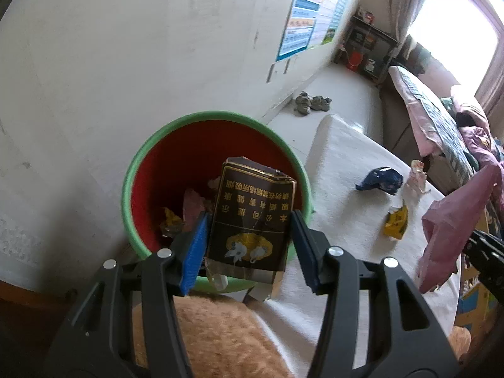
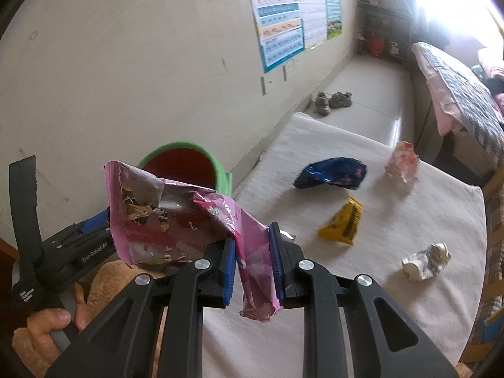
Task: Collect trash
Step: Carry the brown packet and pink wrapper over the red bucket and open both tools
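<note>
Both wrist views face steeply down — sharing bin [image 1: 217, 119] (close) and table [image 2: 346, 283].

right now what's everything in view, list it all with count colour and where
bin: 1, green outside, red inside, beside the table by the wall, some trash already in it
cigarette pack: 1, dark brown with gold print, in the left gripper over the bin
pink wrapper: 1, pink with silver lining, in the right gripper
blue wrapper: 1, dark blue, on the table
yellow wrapper: 1, yellow, on the table, nearer than the blue one
pale pink wrapper: 1, at the table's far edge
white crumpled paper: 1, white, on the table's right side
table: 1, white cloth cover
shoes: 1 pair, grey, floor by wall
posters: several, on wall
left gripper: black, blue pads
right gripper: black, blue pads
hand: 1, holding the left gripper's handle
</note>
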Available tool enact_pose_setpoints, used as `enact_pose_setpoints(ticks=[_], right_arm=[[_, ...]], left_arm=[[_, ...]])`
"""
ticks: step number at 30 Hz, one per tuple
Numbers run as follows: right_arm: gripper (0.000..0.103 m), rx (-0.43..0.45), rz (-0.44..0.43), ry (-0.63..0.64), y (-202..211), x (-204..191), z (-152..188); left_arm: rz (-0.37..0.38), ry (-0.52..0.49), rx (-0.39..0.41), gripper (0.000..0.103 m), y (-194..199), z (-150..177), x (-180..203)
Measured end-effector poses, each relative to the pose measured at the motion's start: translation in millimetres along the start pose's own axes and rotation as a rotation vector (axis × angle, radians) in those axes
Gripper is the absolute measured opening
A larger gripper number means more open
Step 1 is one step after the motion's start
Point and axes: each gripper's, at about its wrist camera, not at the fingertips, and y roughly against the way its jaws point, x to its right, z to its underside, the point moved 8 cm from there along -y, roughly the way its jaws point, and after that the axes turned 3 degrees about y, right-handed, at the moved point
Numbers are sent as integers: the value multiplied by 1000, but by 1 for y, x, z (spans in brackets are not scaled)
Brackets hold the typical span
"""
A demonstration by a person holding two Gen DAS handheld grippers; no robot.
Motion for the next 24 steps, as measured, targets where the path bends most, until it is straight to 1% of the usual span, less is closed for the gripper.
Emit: enact_pose_setpoints(ticks=[7,16,24], right_arm=[[20,9,-26,24,-5,-20,-13],[20,20,-38,54,-16,-42,-26],[20,61,-46,41,-23,-51,-52]], left_arm=[[-20,32,-8,50,-5,0,-21],[-35,59,-12,50,-7,0,-38],[-35,71,-9,50,-10,-3,-44]])
